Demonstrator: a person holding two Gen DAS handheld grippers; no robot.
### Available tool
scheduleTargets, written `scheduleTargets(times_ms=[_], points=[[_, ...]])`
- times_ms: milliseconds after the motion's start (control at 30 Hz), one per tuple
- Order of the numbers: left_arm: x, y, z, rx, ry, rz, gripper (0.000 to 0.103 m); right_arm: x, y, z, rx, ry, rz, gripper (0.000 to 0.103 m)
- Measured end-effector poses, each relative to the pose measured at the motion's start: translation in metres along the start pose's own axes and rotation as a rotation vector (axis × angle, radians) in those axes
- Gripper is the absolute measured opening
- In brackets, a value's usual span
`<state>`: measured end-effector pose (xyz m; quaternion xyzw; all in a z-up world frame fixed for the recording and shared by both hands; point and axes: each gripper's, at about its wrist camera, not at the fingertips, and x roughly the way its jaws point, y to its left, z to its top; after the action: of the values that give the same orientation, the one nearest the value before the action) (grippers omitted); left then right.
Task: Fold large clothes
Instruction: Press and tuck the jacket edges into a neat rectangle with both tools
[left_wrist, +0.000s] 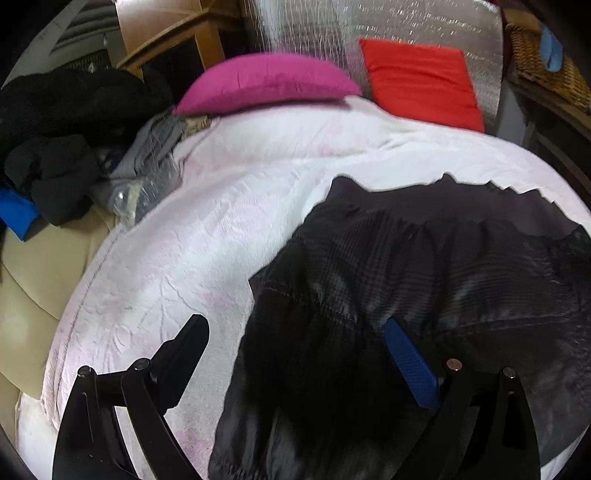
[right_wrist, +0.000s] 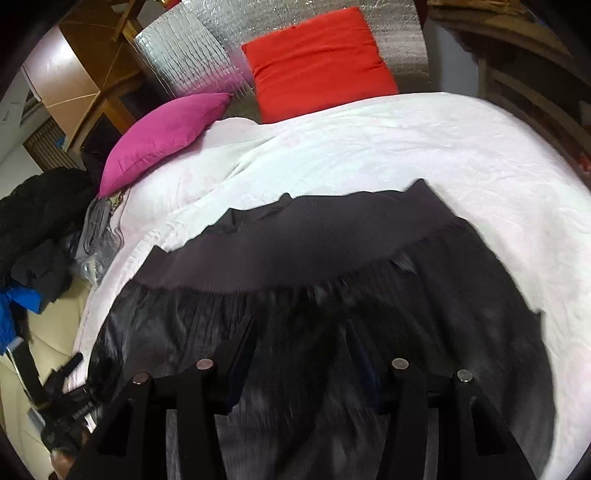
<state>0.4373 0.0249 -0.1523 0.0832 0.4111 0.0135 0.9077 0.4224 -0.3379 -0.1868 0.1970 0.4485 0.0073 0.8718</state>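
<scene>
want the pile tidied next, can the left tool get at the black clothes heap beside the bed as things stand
Probably yes. The left tool hangs open over the dark jacket, and bare white bedspread lies between it and the black clothes heap, though it would have to travel across.

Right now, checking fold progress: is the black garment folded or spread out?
Spread, not neatly folded: the black garment lies flat across the white bedcover, its ribbed band stretched wide.

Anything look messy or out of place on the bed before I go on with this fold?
The black jacket lies rumpled, its ribbed hem wavy and askew across the white bedspread. A loose heap of dark clothes crowds the bed's left edge. Nothing looks torn or spilled.
</scene>
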Motion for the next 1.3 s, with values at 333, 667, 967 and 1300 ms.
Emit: scheduleTargets(times_ms=[333, 667, 967, 1300], points=[[-0.024, 0.001, -0.007, 0.01, -0.06, -0.02, 0.097, -0.034, -0.037, -0.05, 0.024, 0.029, -0.142, 0.055], [-0.026, -0.012, -0.018, 0.033, -0.049, -0.009, 0.097, -0.037, -0.036, -0.063, -0.018, 0.018, -0.158, 0.059], [-0.03, -0.014, -0.026, 0.044, -0.046, -0.009, 0.097, -0.08, 0.004, -0.107, -0.141, -0.084, -0.097, 0.059], [-0.01, -0.025, -0.04, 0.085, 0.028, 0.013, 0.097, -0.049, 0.015, -0.112, -0.177, 0.015, -0.194, 0.061]])
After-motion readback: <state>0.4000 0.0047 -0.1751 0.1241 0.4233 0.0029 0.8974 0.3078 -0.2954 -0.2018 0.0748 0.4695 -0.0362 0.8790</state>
